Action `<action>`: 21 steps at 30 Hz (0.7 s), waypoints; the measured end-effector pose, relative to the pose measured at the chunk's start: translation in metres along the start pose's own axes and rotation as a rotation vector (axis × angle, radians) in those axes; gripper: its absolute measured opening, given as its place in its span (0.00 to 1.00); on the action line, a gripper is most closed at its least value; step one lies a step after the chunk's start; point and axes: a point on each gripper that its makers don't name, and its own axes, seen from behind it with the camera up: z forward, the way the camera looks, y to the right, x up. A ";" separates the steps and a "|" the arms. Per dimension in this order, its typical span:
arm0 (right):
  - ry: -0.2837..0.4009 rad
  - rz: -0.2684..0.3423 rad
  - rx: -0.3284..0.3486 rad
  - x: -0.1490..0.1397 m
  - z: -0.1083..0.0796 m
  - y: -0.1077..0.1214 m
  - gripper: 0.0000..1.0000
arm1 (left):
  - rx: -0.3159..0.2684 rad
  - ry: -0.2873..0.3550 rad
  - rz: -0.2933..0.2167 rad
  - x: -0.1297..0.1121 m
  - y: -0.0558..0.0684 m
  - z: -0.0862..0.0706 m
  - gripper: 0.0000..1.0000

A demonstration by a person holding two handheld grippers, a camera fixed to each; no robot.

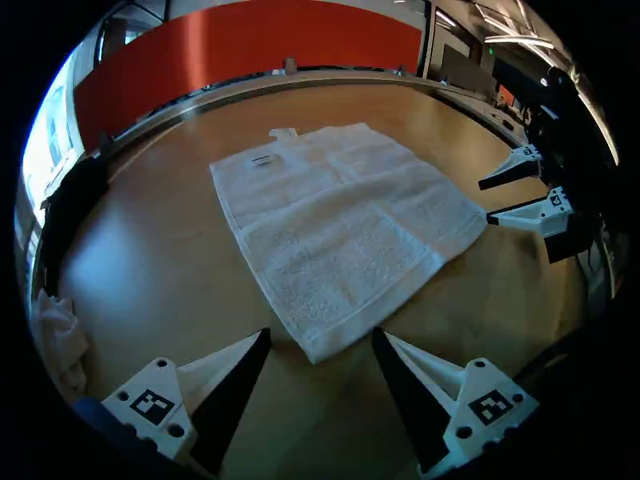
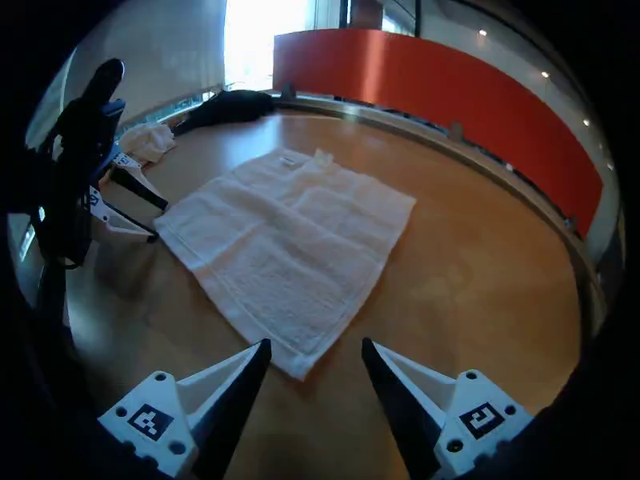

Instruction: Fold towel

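**A:** What step is the person on?

**B:** The very start, by the look of it. The wooden counter [image 1: 144, 264] carries the white towel [image 1: 344, 232], spread flat in a single layer with no fold in it yet. It lies cornerwise to both cameras.

**A:** And the grippers?

**B:** The left gripper [image 1: 320, 332] has its fingers wide apart and holds nothing. One towel corner lies just ahead of it, between the tips. The right gripper [image 2: 314, 342] is just as wide and just as empty, poised at the neighbouring corner along the same edge.

**A:** So what does the next move ask for?

**B:** Probably each gripper has to come down and close on its own corner. The cloth lies flush on the wood, so the fingers will need to pinch up the hem. Then both would carry that edge across to the far side, where the small label [image 1: 262, 160] sits, keeping level so the edges meet squarely.
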 end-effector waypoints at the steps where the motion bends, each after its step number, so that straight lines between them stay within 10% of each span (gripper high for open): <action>1: -0.005 0.000 0.006 -0.002 0.001 -0.001 0.80 | 0.003 -0.001 0.003 0.000 -0.001 0.000 0.92; 21: -0.017 0.015 0.052 -0.015 0.003 -0.004 0.45 | 0.017 -0.008 0.034 -0.004 0.003 0.001 0.68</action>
